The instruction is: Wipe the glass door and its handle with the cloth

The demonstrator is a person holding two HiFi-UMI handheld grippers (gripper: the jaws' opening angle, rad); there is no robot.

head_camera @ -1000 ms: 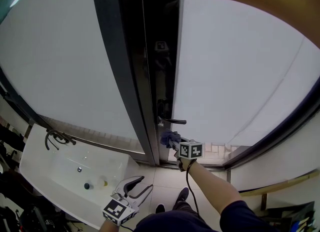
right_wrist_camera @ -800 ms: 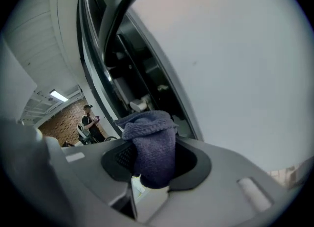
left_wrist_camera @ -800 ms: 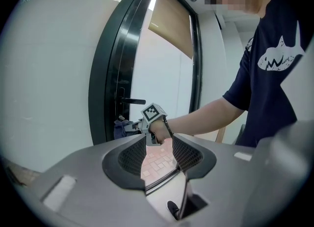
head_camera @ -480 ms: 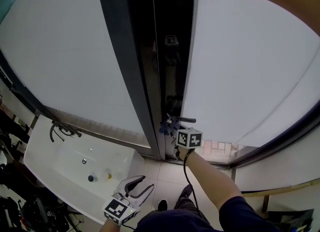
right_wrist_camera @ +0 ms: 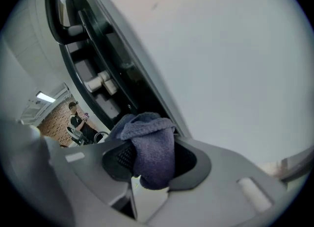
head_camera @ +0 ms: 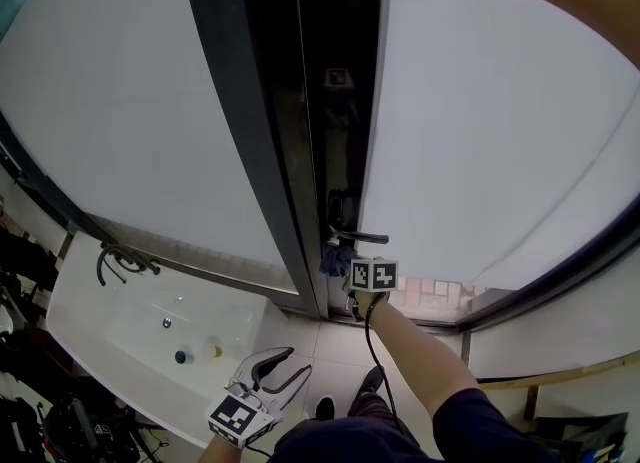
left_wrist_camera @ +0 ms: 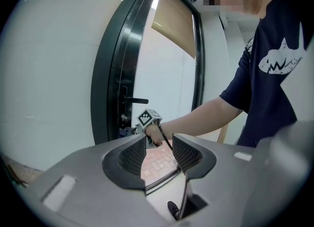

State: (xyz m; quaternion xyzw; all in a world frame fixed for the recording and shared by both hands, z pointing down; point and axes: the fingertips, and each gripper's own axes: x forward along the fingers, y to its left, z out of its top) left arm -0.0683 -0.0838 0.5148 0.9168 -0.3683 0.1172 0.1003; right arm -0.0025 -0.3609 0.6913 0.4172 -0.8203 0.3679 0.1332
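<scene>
My right claw [right_wrist_camera: 149, 161] is clamped on the cloth [right_wrist_camera: 147, 140], which bunches out past the jaws against the door's [head_camera: 480, 131] dark edge, just under the handle [head_camera: 358, 238]. My left claw [left_wrist_camera: 159, 155] hangs low with its jaws apart and nothing between them. I'd judge I'm working the lock and handle area. The pale glass shows no streaks either way, so I can't say how much of it is done. I see no brand or readable writing, only square markers on the claw cubes and a white shirt graphic [left_wrist_camera: 277, 63].
</scene>
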